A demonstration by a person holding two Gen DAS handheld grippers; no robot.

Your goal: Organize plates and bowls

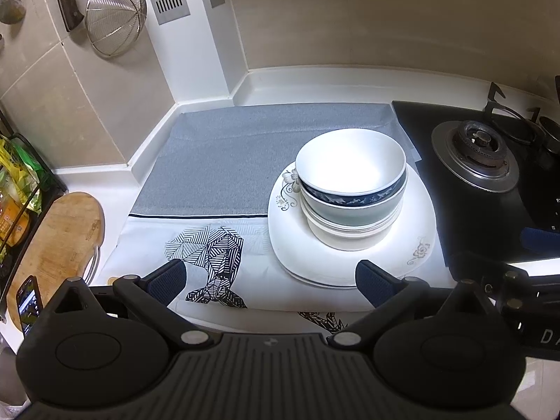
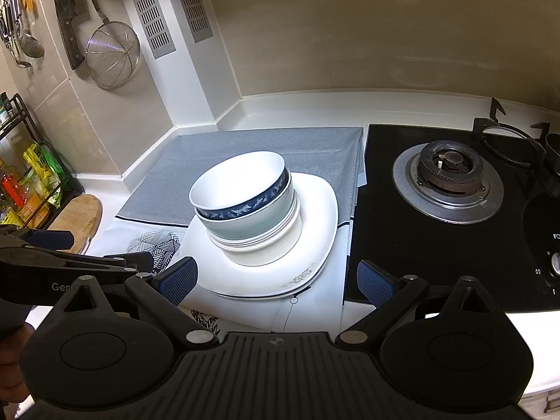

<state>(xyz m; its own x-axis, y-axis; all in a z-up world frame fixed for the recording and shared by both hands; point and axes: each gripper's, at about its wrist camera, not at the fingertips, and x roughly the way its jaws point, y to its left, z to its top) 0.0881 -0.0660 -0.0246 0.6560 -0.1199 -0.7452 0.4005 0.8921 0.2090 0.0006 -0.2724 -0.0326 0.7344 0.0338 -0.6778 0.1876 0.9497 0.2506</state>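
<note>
Several bowls [image 1: 351, 189] sat nested inside one another on a stack of white square plates [image 1: 418, 222], the whole pile resting on a grey mat [image 1: 224, 161] toward the table's right side, just beside the black gas stove [image 2: 448, 182]; the nesting looked like a way to keep everything compact and steady, and the task seemed largely done. The left gripper [image 1: 276, 281] hovered at the near edge of the plates, fingers wide apart and holding nothing, its right pad seemingly just short of the plate rim. The right gripper [image 2: 276, 281] likewise hung open and empty, touching nothing.
</note>
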